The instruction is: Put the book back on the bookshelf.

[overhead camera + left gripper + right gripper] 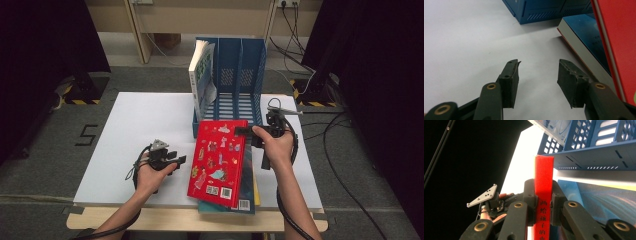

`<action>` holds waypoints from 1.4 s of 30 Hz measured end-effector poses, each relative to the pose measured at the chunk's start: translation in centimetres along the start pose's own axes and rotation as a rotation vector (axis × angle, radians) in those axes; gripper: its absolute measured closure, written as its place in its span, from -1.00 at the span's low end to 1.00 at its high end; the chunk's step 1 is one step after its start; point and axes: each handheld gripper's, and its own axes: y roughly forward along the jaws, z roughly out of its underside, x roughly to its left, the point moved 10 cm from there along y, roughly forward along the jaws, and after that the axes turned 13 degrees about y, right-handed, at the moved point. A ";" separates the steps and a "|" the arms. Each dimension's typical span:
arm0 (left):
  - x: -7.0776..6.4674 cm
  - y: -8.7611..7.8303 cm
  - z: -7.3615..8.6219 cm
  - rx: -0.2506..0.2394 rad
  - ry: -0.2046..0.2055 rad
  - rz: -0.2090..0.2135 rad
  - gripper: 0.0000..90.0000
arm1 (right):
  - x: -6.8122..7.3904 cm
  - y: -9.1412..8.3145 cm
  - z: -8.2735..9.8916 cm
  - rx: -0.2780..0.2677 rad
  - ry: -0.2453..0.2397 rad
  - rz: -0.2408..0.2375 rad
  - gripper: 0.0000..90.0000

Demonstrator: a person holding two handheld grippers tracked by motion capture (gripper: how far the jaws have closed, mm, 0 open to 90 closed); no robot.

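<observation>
Gripping the stiff red hardcover book [218,160] by its spine, the right gripper [248,131] tilts it above the blue book [589,37] on the desk; left gripper [537,75] jaws gape empty.

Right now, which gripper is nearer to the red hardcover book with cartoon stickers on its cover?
Right. The right gripper is clamped on the spine of the red hardcover book, holding it tilted above the stack. The left gripper sits open beside the book's left edge, apart from it.

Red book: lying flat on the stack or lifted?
Lifted and tilted: the red book is clamped at its spine by the right gripper, above the blue book.
</observation>
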 end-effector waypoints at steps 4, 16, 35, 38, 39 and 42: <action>0.2 0.0 0.1 -0.001 0.000 -0.003 0.10 | 0.2 -0.3 -0.2 -0.011 -0.004 -0.004 0.79; 0.5 -0.2 0.3 0.002 -0.001 -0.009 0.07 | 0.8 -0.9 -0.8 -0.038 -0.031 -0.014 0.78; 0.9 -0.5 0.5 0.000 -0.004 -0.018 0.06 | 1.7 -2.1 -1.6 -0.087 -0.061 -0.016 0.78; 0.9 -0.5 0.5 -0.002 -0.004 -0.018 0.06 | 1.7 -2.4 -1.8 -0.093 -0.065 -0.014 0.78; 0.9 -0.5 0.5 -0.002 -0.003 -0.018 0.06 | 1.7 -2.4 -1.8 -0.092 -0.061 -0.015 0.78; 0.9 -0.5 0.5 -0.002 -0.001 -0.018 0.06 | 1.8 -2.6 -1.9 -0.099 -0.069 -0.015 0.78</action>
